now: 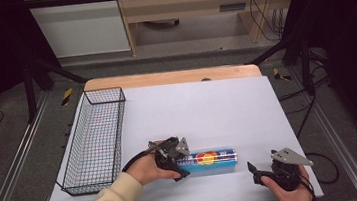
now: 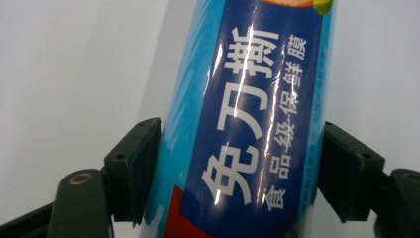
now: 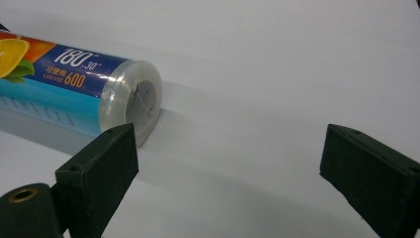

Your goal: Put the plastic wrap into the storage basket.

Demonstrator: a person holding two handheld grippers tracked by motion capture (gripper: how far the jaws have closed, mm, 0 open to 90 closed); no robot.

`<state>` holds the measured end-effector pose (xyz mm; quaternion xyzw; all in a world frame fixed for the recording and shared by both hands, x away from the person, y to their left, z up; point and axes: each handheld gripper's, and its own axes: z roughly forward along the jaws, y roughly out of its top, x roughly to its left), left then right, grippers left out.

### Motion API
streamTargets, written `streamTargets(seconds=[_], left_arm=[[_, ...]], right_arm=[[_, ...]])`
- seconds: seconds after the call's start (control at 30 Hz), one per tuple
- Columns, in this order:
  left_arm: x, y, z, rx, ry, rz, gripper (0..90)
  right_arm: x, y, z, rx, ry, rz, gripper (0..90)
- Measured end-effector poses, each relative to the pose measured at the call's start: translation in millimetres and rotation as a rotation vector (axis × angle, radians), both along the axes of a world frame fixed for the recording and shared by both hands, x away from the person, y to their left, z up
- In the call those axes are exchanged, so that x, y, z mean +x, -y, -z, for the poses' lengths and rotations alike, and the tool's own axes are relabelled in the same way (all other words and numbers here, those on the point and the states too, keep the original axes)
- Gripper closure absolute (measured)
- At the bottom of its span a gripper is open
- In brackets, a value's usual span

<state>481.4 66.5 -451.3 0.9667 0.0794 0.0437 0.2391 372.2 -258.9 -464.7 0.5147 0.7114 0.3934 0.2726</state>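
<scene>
Left hand-held gripper (image 1: 179,161) clamped on glossy blue cylindrical film roll (image 1: 212,158) at lower centre, right hand-held gripper (image 1: 255,172) spread empty; risks slipping through slick wrap.

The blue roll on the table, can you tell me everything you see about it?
The blue roll is a shiny plastic-wrapped tube with white Chinese writing, an orange fruit picture and a clear round end. It lies flat on the white table. The left gripper has a finger on each side of one end; the right gripper waits open near the other.
</scene>
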Motion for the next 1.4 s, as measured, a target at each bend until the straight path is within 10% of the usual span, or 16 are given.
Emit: streamTargets(seconds=[1.17, 1.4], left_arm=[[-6.3, 0.3, -7.4, 0.03, -0.021, 0.007, 30.4], [-13.3, 1.0, -14.7, -0.026, 0.01, -0.001, 30.8]], right_arm=[[0.4, -1.9, 0.5, 0.0, -0.007, -0.012, 9.5], [0.2, -1.6, 0.4, -0.001, -0.006, -0.012, 9.6]])
